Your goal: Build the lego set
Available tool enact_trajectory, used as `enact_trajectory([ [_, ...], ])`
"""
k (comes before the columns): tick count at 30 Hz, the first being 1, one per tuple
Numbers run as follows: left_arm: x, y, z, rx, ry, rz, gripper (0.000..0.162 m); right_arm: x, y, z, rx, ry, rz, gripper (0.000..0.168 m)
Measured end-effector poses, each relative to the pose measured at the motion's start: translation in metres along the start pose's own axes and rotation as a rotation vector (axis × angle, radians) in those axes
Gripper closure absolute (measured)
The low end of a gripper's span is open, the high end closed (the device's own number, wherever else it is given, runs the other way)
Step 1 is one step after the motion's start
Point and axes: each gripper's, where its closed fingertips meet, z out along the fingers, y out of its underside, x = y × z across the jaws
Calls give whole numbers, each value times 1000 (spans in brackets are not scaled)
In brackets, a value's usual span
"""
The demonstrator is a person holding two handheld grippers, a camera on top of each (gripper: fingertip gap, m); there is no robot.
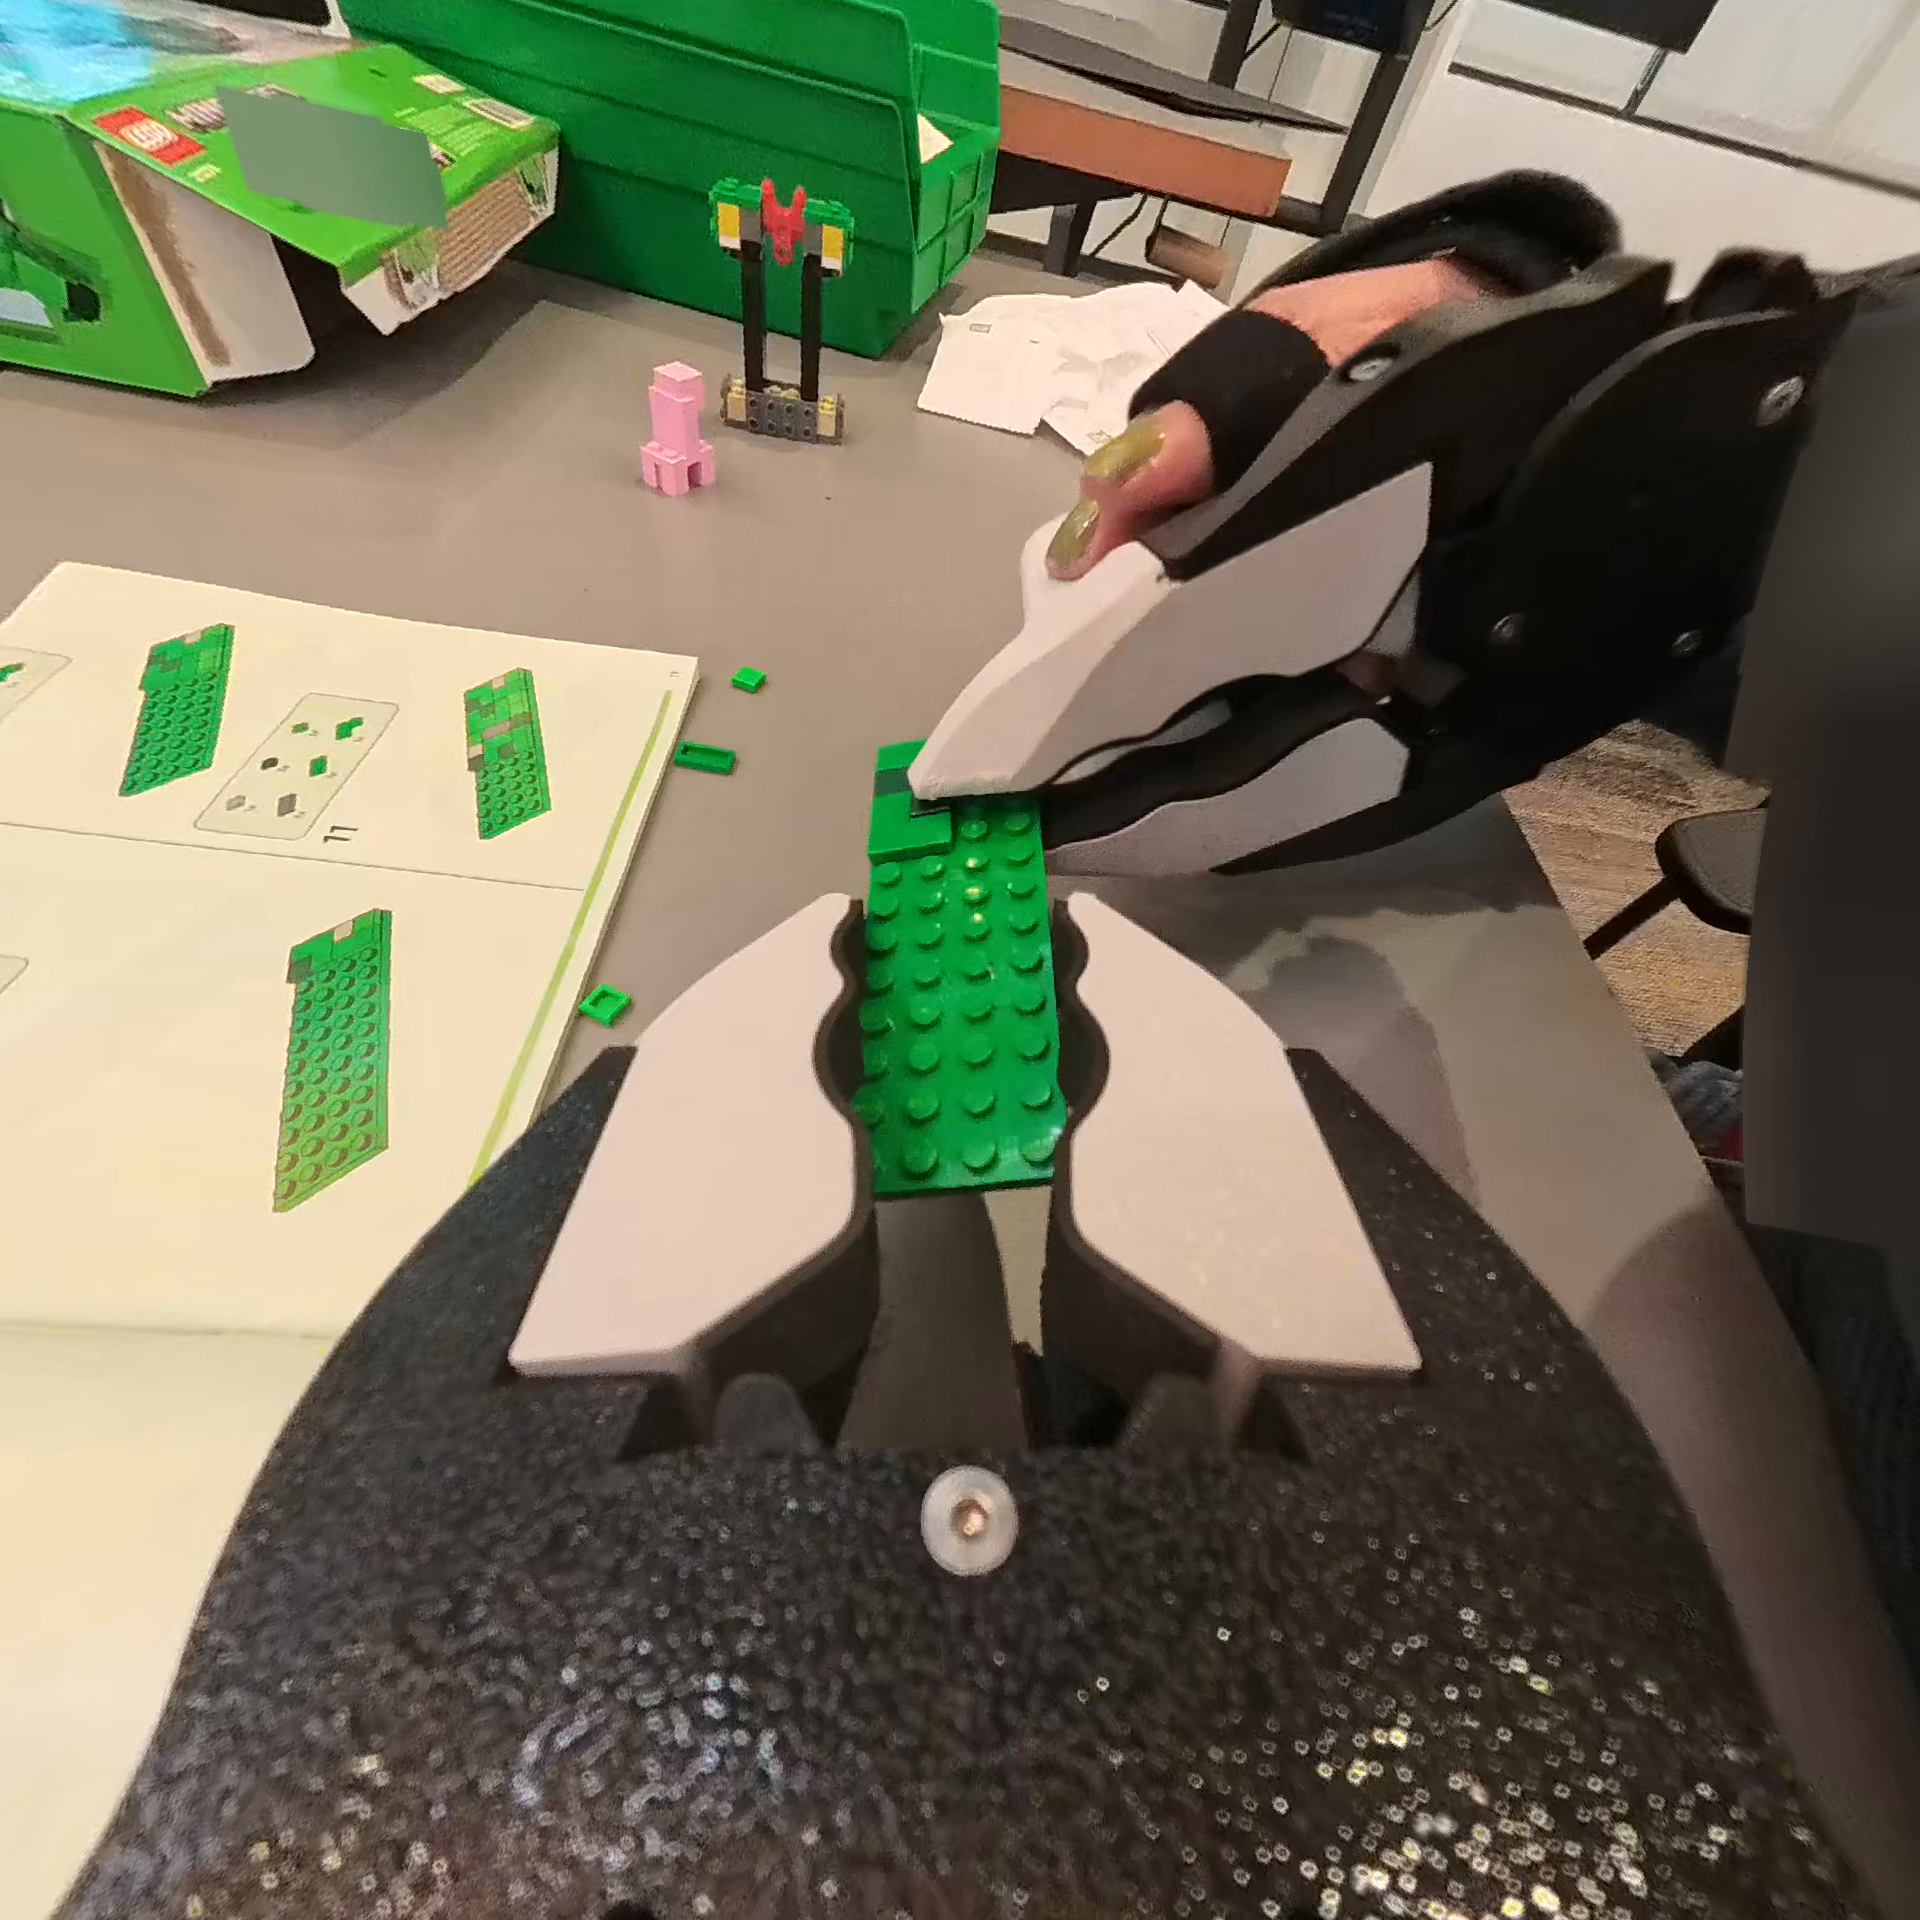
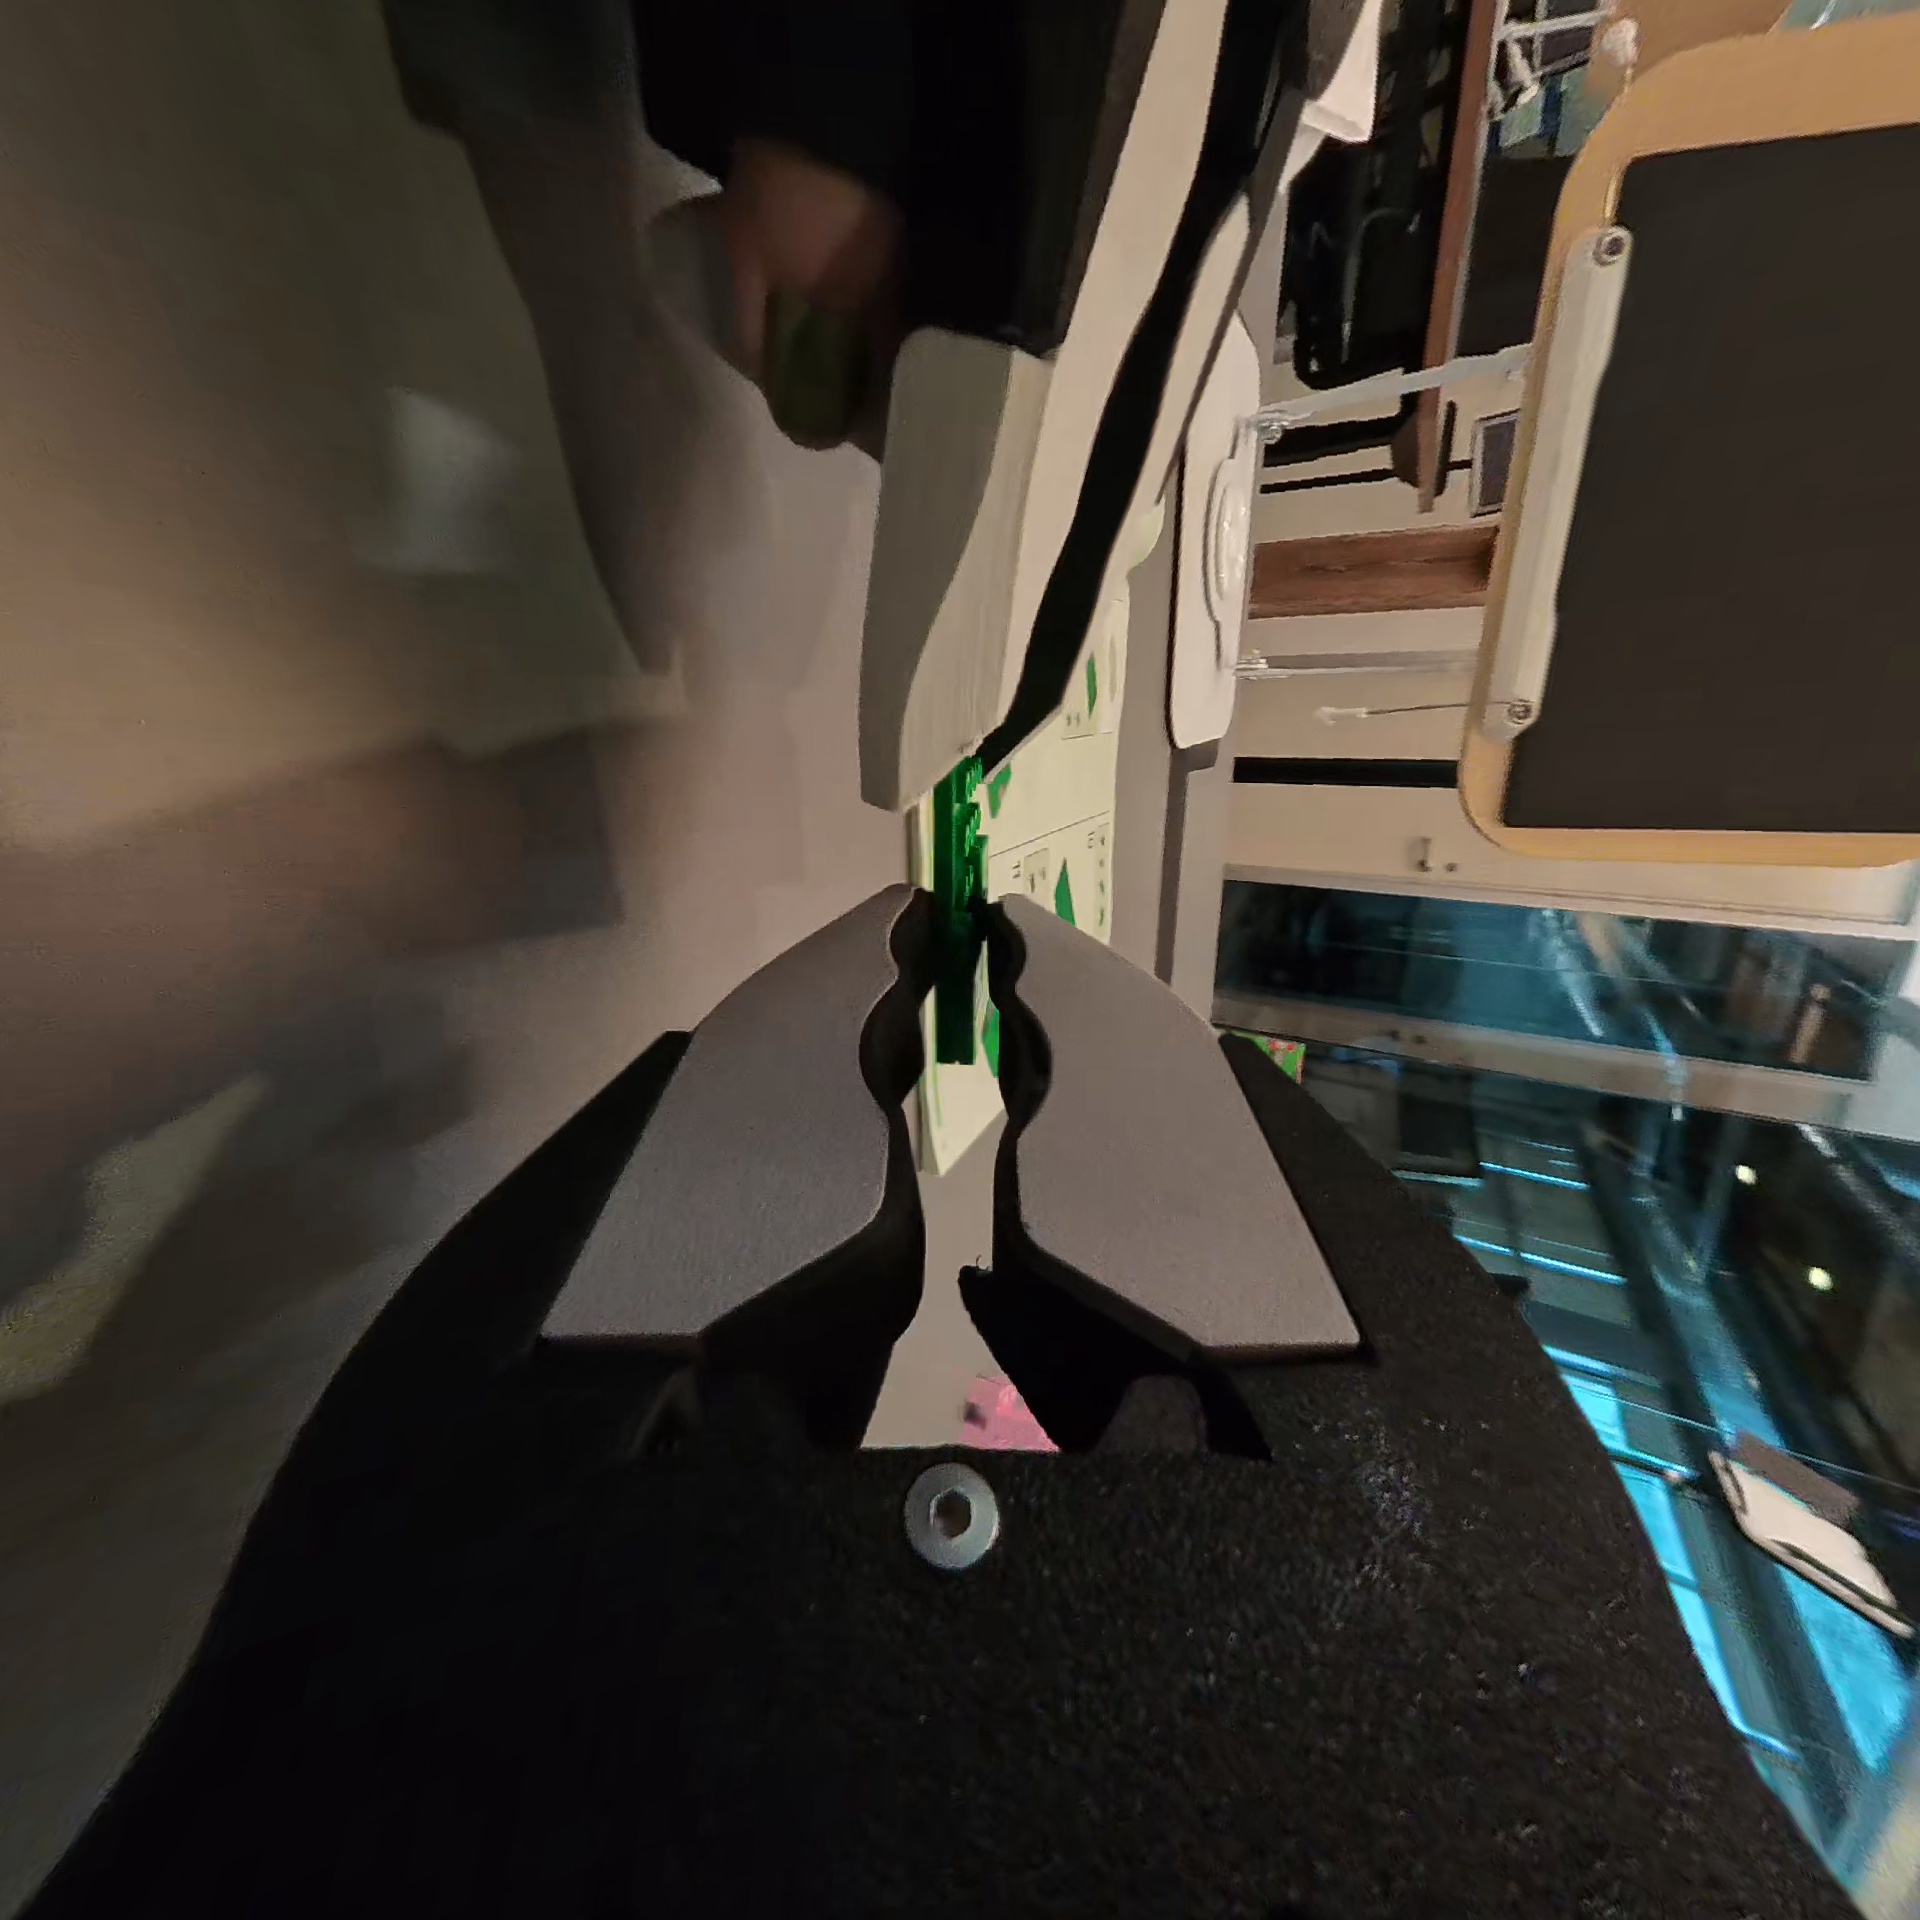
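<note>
The left gripper (image 1: pixel 961 914) has its jaws clamped on the long sides of a green studded plate (image 1: pixel 961 1029), which lies flat on the grey tabletop (image 1: pixel 436 499) and runs away from the camera. At the far end of that plate, the right gripper (image 1: pixel 982 805) comes in from the right, turned on its side; its jaws are closed on the plate's far end, the upper finger pressing down on a dark green tile (image 1: pixel 914 826) that sits on the studs there. In the right wrist view the right gripper (image 2: pixel 956 904) shows the same plate (image 2: pixel 956 935) edge-on between its two fingers, with the left gripper (image 2: pixel 935 623) beyond it. A gloved hand (image 1: pixel 1226 416) holds the right gripper.

Just left of the plate lie three small loose green pieces (image 1: pixel 704 756), and past them an open instruction booklet (image 1: pixel 312 831) covers the near-left tabletop. Farther off stand a pink figure (image 1: pixel 675 428) and, just beside it to the right, a small build with two black posts (image 1: pixel 784 312). Behind these are a torn green box (image 1: pixel 260 208) at far left and a green bin (image 1: pixel 727 104). Crumpled white paper bags (image 1: pixel 1049 353) lie at far right.
</note>
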Motion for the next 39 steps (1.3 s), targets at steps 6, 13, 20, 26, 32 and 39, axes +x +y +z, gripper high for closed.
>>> enact_trajectory([
  [6,3,0,1,0,9,10,129,2,0,-4,1,34,-57,161],
  [13,-1,0,1,-1,-26,23,129,4,-3,-5,56,59,49,156],
  [20,-19,2,-4,-23,-136,87,129,10,16,-12,142,65,459,124],
  [26,-17,7,-6,-58,-107,118,129,39,48,2,329,41,991,122],
  [32,-18,9,-5,-74,-136,146,129,60,75,27,432,-35,1245,126],
  [39,-21,8,-4,-67,-149,141,129,63,98,20,416,91,1275,138],
])
